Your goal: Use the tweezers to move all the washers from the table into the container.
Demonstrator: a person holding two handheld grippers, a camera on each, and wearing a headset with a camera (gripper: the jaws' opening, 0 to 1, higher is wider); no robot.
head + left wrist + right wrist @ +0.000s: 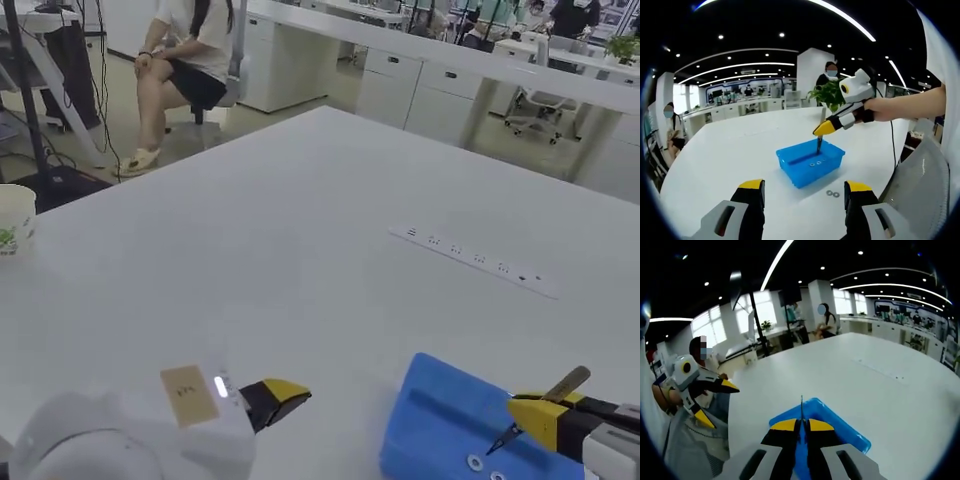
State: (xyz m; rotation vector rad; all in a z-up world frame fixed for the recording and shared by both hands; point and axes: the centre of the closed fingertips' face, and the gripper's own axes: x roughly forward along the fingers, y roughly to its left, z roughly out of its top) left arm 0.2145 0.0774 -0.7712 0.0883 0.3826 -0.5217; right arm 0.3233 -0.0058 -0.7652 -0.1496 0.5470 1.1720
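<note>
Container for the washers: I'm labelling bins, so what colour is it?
The container is plain blue, clearest in the left gripper view.

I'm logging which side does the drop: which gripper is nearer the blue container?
Right. The right gripper hangs over the blue container, with the tweezers pointing down into it. The left gripper is open, set back from the container.

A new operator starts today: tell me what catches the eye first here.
The bright blue container by the near edge of the white table stands out, with a few washers in it. The right gripper holds tweezers point-down over it, and two loose washers lie on the table beside it.
</note>
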